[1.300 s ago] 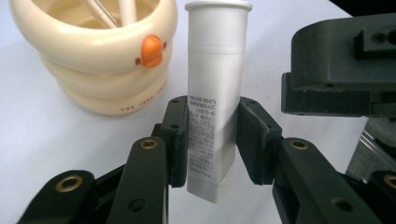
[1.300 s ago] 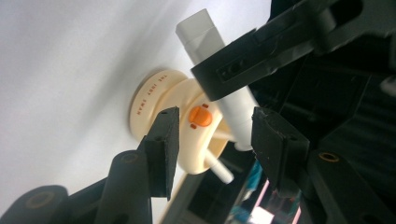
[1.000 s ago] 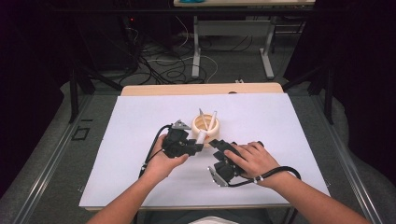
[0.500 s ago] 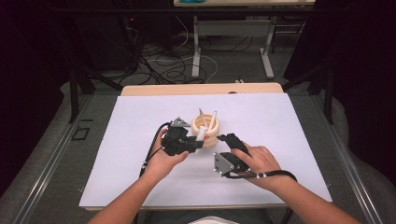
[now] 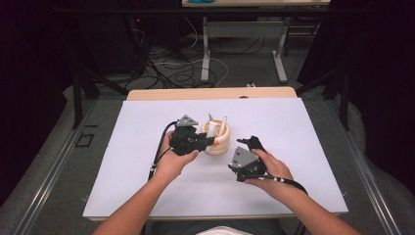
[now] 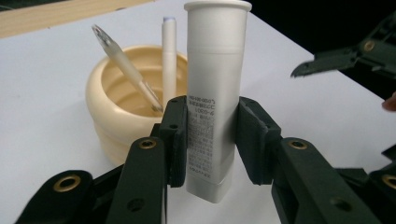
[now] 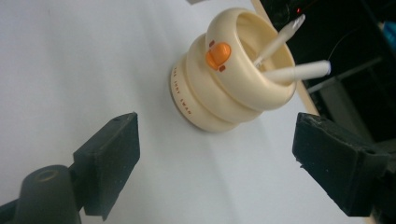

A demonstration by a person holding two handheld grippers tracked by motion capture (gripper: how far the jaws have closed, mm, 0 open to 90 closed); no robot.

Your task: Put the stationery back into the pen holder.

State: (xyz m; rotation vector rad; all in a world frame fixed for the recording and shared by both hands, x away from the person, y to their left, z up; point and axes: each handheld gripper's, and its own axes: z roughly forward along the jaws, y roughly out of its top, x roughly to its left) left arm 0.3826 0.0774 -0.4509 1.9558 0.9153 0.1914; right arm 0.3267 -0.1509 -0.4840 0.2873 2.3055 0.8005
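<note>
While clamped: one white tube [image 6: 215,100], one cream holder [image 6: 122,112], two pens [image 6: 168,60].

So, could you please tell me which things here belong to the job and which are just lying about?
In the job: white tube, in the left hand-held gripper; cream cup; two pens; right hand-held gripper, open.
Lying about: floor cables; far table legs.

White tube [image 6: 215,100]: small dark print in several lines running along side, digits and capitals, too blurred to read surely. Cream cup [image 7: 224,79]: line of small brown capitals around lower ring, unreadable; orange mark near rim.
</note>
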